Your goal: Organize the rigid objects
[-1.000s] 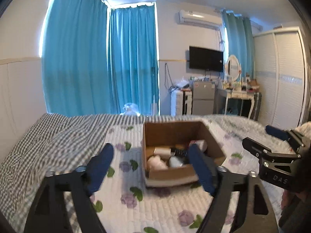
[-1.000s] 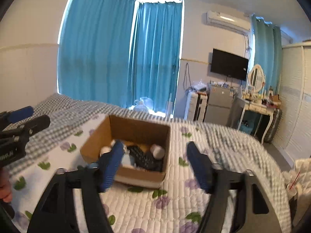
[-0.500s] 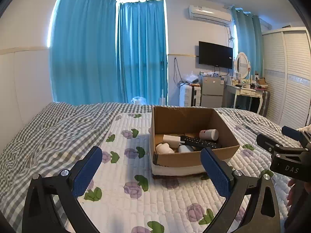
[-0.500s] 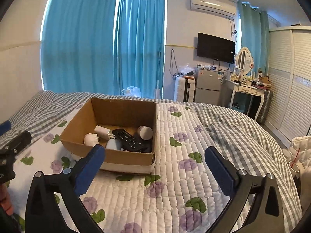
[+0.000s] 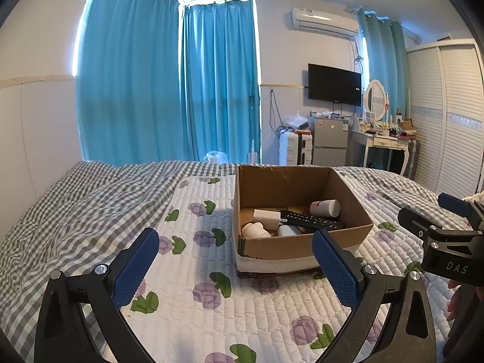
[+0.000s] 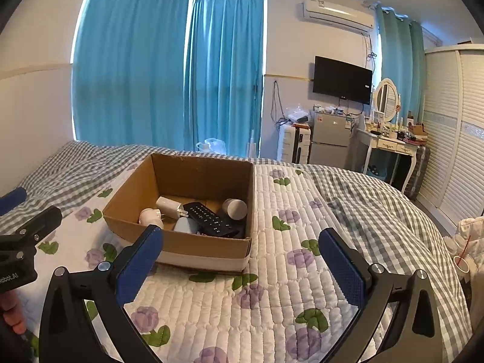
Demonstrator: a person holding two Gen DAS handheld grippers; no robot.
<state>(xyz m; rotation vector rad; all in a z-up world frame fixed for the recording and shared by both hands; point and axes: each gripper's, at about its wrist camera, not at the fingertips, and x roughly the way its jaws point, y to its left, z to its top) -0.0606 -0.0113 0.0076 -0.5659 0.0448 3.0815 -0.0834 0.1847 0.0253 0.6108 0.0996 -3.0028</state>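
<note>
Blue-padded fingers spread wide and empty, the left gripper (image 5: 234,267) and right gripper (image 6: 240,267) hover above a flower-print quilt (image 5: 211,302) laid over a gingham bed (image 5: 75,211). Just ahead between both sets of fingers, mid-quilt, an open cardboard box (image 5: 290,243) holds a black remote (image 6: 211,219), white charger (image 6: 168,205) and small bottles. Turquoise curtains (image 5: 169,90) and a wall television (image 5: 334,84) stand behind.
</note>
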